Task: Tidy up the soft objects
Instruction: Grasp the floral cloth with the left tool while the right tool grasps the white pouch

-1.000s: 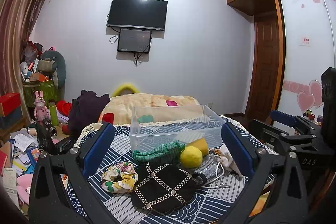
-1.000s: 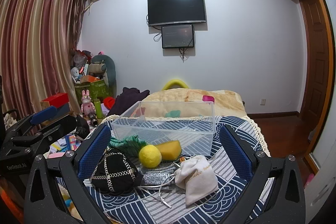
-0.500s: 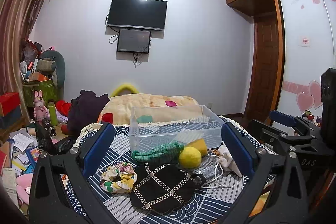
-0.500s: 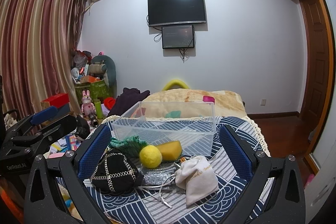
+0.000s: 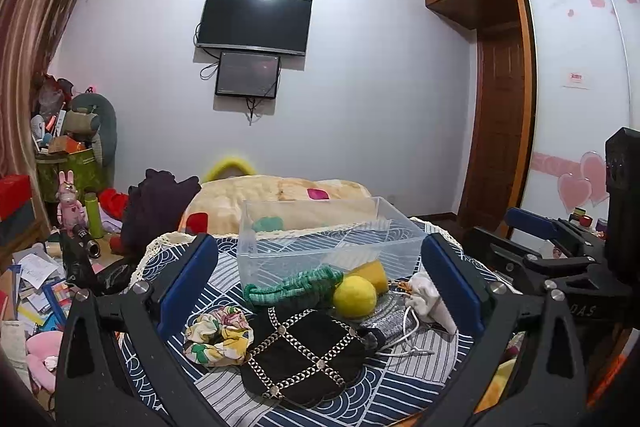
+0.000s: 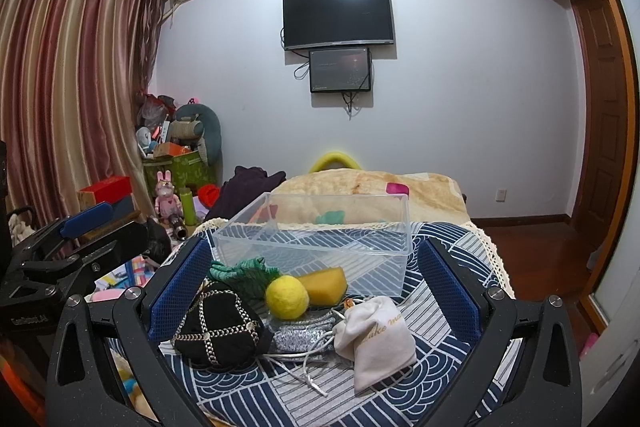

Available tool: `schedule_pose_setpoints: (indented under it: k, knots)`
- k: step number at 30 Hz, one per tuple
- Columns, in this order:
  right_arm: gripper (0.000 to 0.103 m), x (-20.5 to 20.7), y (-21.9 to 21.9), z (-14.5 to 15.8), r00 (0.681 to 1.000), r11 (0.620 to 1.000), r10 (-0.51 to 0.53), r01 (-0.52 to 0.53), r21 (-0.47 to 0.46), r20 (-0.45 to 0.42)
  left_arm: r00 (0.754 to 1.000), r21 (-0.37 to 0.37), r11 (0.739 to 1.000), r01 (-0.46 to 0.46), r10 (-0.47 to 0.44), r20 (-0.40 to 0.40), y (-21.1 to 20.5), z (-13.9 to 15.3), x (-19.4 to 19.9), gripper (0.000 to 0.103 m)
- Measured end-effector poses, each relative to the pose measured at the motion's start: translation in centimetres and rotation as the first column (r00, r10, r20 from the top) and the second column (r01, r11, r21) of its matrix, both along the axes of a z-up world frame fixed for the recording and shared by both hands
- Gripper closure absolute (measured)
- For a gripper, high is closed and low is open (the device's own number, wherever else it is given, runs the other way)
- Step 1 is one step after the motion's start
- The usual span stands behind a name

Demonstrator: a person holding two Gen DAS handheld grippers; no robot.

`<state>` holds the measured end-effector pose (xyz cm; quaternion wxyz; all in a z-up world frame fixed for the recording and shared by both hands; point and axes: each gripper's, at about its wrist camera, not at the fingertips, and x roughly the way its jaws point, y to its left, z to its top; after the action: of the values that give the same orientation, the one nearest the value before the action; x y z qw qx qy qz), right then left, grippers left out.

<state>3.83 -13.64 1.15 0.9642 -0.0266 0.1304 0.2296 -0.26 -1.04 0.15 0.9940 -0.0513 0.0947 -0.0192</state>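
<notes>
Bin [image 6: 316,251] holds nothing; sponge [image 6: 324,285] just outside.

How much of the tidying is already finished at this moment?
Nothing looks done: the clear plastic bin holds nothing. Nothing is in hand; both jaws are open. Left: yellow felt ball, orange sponge, green knit piece, black chain-trimmed pouch, white drawstring bag, floral scrunchie.
</notes>
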Motion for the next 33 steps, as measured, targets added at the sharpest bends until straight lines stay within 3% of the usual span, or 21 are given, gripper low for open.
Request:
schedule_pose_setpoints:
  k: [3,5,7,13,17,21,26,33]
  knots:
    - [0.000,0.0,0.1,0.1,1.000,1.000,-0.008,0.008,-0.008,0.006,1.000,-0.002,1.000,0.004,-0.004,0.006,0.1,-0.1,-0.1,0.002]
    - [0.002,0.1,0.1,0.1,1.000,1.000,-0.006,0.006,-0.003,0.004,1.000,-0.006,1.000,0.006,-0.006,0.003,0.3,-0.1,-0.1,0.017]
    - [0.007,0.3,-0.1,0.0,1.000,1.000,-0.015,0.015,-0.001,0.006,1.000,-0.006,1.000,0.006,-0.006,-0.018,0.5,-0.2,0.3,0.022]
    - [0.013,1.4,-1.1,-1.0,0.998,0.999,-0.054,0.054,0.002,-0.014,0.996,-0.042,0.997,-0.068,0.065,-0.066,3.1,-1.2,1.5,0.026]
    - [0.023,2.5,-1.8,-2.0,0.996,0.997,-0.080,0.080,-0.001,-0.049,0.985,-0.047,0.989,-0.141,0.135,-0.109,5.2,-2.5,2.5,0.031]
    - [0.029,3.6,-2.3,-3.4,0.989,0.995,-0.100,0.099,-0.011,-0.106,0.966,-0.064,0.981,-0.185,0.169,-0.194,7.2,-4.6,4.2,0.036]
    - [0.040,4.9,-2.6,-5.4,0.974,0.993,-0.114,0.110,-0.032,-0.198,0.930,-0.088,0.973,-0.215,0.177,-0.323,9.0,-8.2,6.6,0.050]
    - [0.042,5.9,-2.9,-7.5,0.950,0.989,-0.140,0.123,-0.078,-0.277,0.893,-0.089,0.969,-0.229,0.173,-0.416,10.2,-11.5,8.5,0.051]
